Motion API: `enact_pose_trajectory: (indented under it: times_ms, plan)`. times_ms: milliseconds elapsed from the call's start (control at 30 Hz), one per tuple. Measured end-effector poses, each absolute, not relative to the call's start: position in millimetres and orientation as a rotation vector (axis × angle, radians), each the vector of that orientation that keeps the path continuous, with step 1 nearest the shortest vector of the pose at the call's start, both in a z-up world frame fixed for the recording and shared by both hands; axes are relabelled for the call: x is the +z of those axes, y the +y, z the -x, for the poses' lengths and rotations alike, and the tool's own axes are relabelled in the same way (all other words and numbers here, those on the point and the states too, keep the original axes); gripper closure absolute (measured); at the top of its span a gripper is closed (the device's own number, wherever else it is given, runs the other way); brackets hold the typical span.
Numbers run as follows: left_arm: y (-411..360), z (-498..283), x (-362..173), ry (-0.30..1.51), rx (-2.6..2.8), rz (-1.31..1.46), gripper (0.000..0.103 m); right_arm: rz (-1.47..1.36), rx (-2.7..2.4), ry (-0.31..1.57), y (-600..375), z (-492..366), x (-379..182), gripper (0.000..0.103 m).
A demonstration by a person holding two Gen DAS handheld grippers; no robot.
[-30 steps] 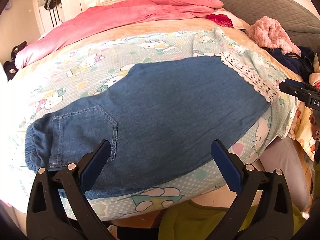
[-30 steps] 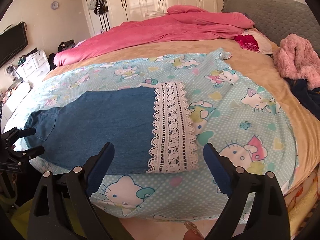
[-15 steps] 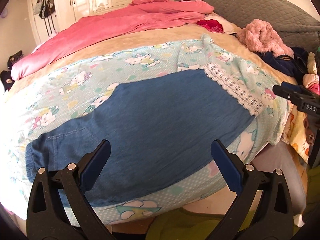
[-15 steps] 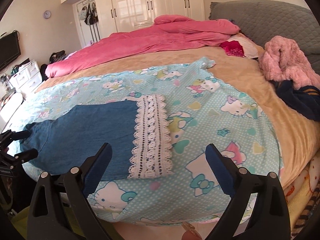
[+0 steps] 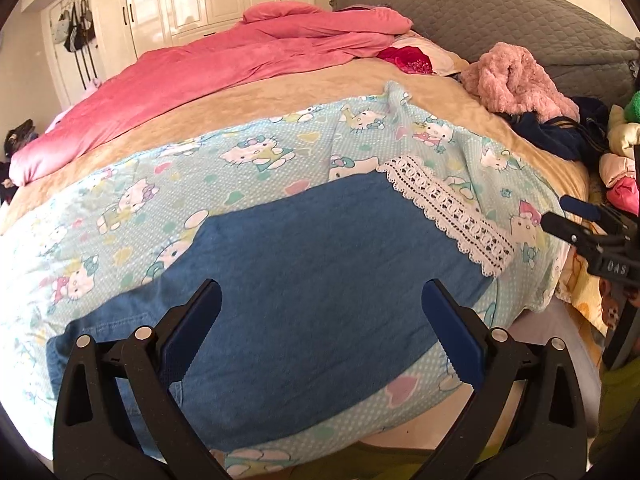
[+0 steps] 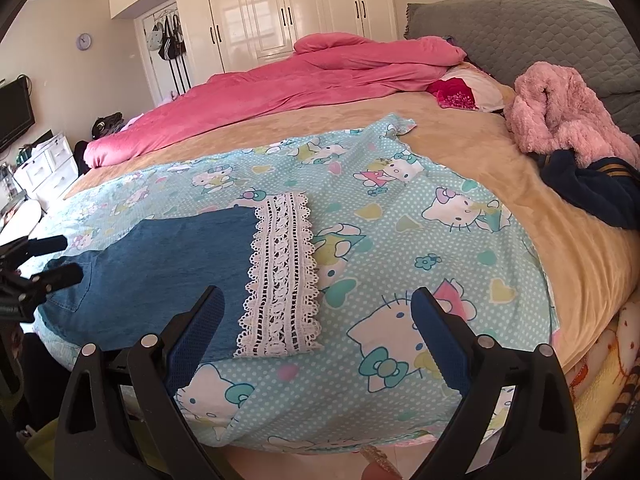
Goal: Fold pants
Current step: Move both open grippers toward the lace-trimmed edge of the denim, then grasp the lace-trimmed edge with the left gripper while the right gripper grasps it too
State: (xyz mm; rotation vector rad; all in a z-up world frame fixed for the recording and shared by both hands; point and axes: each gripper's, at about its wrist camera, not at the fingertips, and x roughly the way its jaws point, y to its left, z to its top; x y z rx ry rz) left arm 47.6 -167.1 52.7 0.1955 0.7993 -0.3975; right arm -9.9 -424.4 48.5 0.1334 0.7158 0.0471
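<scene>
Currently both grippers sit off the near edge of the bed, jaws spread wide, nothing between them; left gripper (image 5: 320, 320) hovers above the pants (image 5: 312, 292), right gripper (image 6: 316, 328) hovers above the lace hem (image 6: 282, 276) and the sheet beside it. Pants are blue denim, laid flat and lengthwise along the near edge on the cartoon-cat sheet (image 6: 440, 240); waistband end with a back pocket (image 5: 108, 324) points toward the left gripper's side, white lace hem at the far end toward the right one. From the right wrist view the left gripper's finger tips (image 6: 60, 274) show at frame left, just beside the waistband end (contact cannot be told); from the left wrist view the right gripper shows at frame right, past the hem and apart from it. Cloth looks smooth, no fold visible across its length. Behind the sheet: tan blanket (image 6: 460, 152), then a pink duvet (image 6: 280, 84) bunched along the far side; fluffy pink garment (image 6: 560, 112) and a dark navy garment (image 6: 592, 188) piled on the right by the grey headboard (image 6: 520, 28); white wardrobe (image 6: 280, 12) at the back wall.
</scene>
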Motion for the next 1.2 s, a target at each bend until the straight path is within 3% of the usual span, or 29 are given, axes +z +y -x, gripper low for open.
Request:
enact_pose_trajectory:
  times_ms: [1200]
  plan:
    - [-285.3, -199.4, -4.4, 0.895, -0.564, -0.396, 0.009, -0.189, 0.171, 0.797, -393.4, -35.6, -4.6, 0.009]
